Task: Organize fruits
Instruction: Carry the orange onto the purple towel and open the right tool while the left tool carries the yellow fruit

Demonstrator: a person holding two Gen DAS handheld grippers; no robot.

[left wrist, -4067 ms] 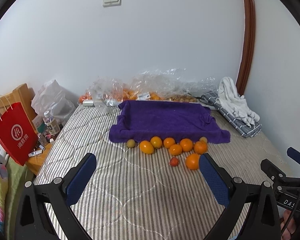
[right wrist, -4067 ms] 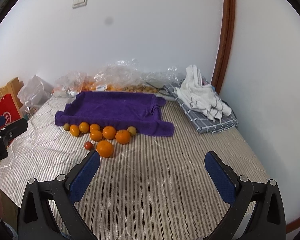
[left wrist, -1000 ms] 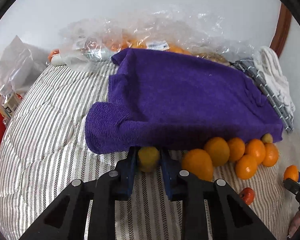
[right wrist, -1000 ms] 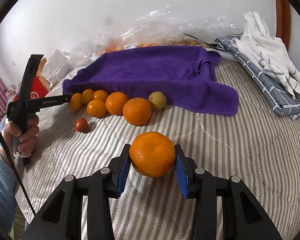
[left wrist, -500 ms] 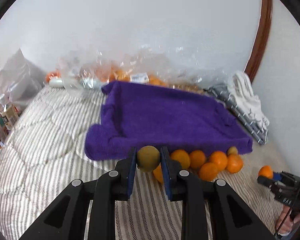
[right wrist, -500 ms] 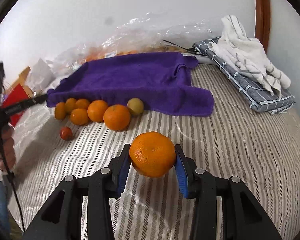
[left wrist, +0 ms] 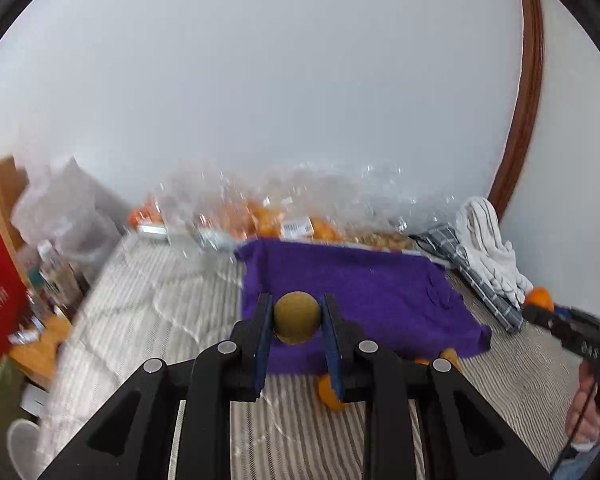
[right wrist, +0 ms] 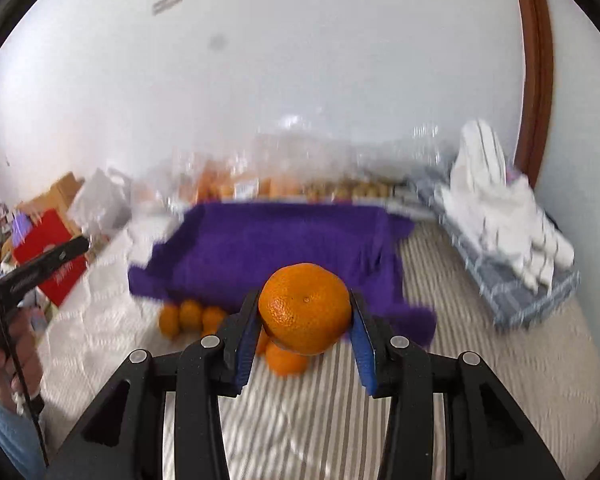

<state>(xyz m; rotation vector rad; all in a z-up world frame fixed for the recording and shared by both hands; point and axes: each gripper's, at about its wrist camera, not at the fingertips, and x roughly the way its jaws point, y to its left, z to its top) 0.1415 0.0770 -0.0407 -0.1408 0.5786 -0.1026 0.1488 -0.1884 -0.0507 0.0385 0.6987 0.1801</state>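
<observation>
Left wrist: left gripper (left wrist: 296, 322) clamped on small green-yellow fruit (left wrist: 297, 317), above purple towel's (left wrist: 364, 292) near edge. Right gripper (right wrist: 305, 328) clamped on orange (right wrist: 305, 307), over loose oranges (right wrist: 190, 316) on bed (right wrist: 340, 420).

A towel (right wrist: 268, 240) lay on the bed (right wrist: 480, 380), loose oranges (right wrist: 190, 314) before it, plastic bags (left wrist: 260, 208) behind, folded cloths (right wrist: 512, 264) right.

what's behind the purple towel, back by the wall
Clear plastic bags holding orange fruit lie behind the purple towel, against the wall. The blur and crinkled plastic hide how many fruits there are, or what else is inside.
</observation>
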